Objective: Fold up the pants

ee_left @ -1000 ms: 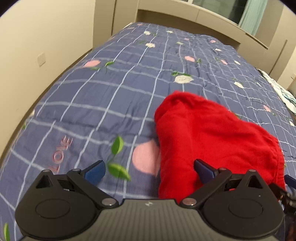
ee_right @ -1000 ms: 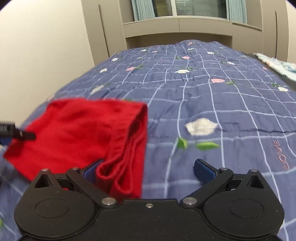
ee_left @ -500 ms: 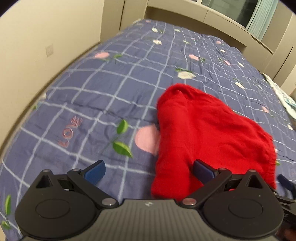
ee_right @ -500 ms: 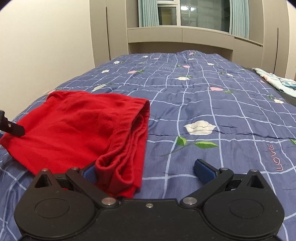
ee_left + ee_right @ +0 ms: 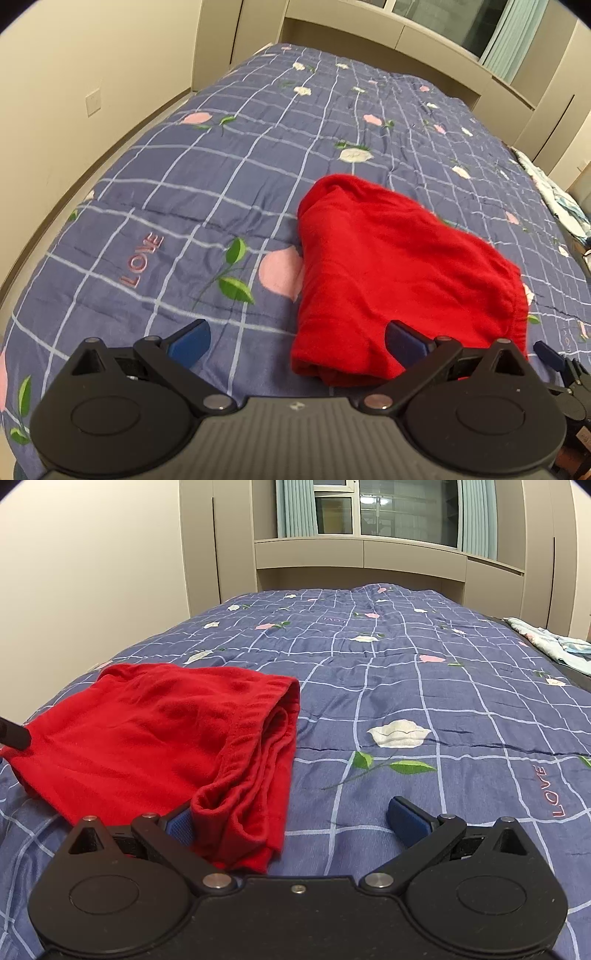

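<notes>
Both grippers, left (image 5: 297, 341) and right (image 5: 295, 821), sit wide open, holding nothing. Red pants (image 5: 391, 280) lie folded on the quilt (image 5: 221, 177), long axis running between the grippers, waistband end (image 5: 258, 768) nearest the right one.

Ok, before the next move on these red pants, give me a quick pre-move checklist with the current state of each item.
1. Left gripper open, nothing held: ok.
2. Right gripper open, nothing clamped: ok.
3. Red pants folded into a compact stack on the quilt: ok.
4. Waistband layers aligned: not ok, edges bunched and uneven.
5. Quilt around the pants free of other items: ok.
6. Underside layers flat: cannot tell.
</notes>
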Demonstrator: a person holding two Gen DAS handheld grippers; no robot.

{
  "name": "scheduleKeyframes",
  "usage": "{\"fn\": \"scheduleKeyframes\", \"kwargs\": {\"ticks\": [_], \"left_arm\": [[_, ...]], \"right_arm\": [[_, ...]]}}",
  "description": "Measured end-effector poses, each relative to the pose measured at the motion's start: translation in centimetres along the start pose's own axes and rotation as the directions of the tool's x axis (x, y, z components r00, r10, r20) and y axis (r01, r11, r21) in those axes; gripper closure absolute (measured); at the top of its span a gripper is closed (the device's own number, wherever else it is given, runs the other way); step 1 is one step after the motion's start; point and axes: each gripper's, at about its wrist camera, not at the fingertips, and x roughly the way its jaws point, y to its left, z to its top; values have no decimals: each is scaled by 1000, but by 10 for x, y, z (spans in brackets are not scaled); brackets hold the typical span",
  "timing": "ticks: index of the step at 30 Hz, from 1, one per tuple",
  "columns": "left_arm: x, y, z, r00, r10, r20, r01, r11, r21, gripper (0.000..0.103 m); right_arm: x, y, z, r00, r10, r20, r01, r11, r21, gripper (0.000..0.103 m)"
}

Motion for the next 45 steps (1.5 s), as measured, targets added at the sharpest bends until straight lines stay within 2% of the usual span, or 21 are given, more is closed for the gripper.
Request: {"fn": "scheduleKeyframes", "kwargs": {"ticks": [7,10,11,12,15,16,17,18,20,23,26,30,32,34,35,37,40,45], "left_arm": [[5,-5,13,1000,-9,30,8,1000,28,0],[20,-4,16,1000,-16,8,15,1000,25,1],[25,-3,16,1000,-20,-5,20,1000,20,4],[30,-2,16,999,-30,-21,30,999,12,9],[35,1,13,995,-90,-33,90,996,-11,34],[35,1,12,992,-120,-31,120,993,-16,53],[35,1,11,988,-154,-31,153,988,-18,66],[33,-1,9,987,-157,-21,157,988,-12,68],[26,-8,5,986,-164,7,164,986,13,81],[6,-18,-5,980,-185,69,182,982,48,84],[-11,-24,-15,976,-196,95,191,980,62,84],[-17,-27,-24,980,-185,79,180,981,71,84],[-19,-25,-25,979,-189,79,183,981,69,84],[-21,-26,-25,977,-196,80,191,979,69,84],[-23,-26,-26,977,-198,80,192,979,73,85],[-26,-27,-29,978,-194,80,187,979,85,85],[-28,-27,-32,977,-199,81,192,977,90,85],[-28,-25,-32,975,-209,74,202,975,91,84]], "right_arm": [[-1,-2,0,1000,13,2,-13,1000,17,0],[-6,-7,5,999,36,6,-36,998,56,0],[-9,-9,8,999,43,15,-44,996,76,0],[-11,-10,11,999,46,23,-48,995,92,0],[-11,-11,28,998,57,29,-59,993,101,0],[-10,-10,36,996,78,34,-81,993,91,0],[-8,-8,45,994,99,38,-102,992,76,0],[-3,-4,57,991,125,39,-127,990,55,0],[7,4,82,982,186,31,-187,982,22,1],[31,26,121,958,286,-17,-286,958,-21,1],[48,59,150,931,360,-53,-364,928,-83,1],[69,123,173,888,437,-141,-459,856,-236,1],[85,154,177,868,444,-222,-494,813,-308,1],[100,180,172,883,371,-287,-462,794,-395,4],[108,192,169,898,320,-303,-430,786,-445,4],[120,202,167,913,274,-304,-394,786,-477,4],[127,194,173,930,249,-270,-350,826,-442,3],[116,154,181,968,204,-146,-246,883,-399,1]]}}
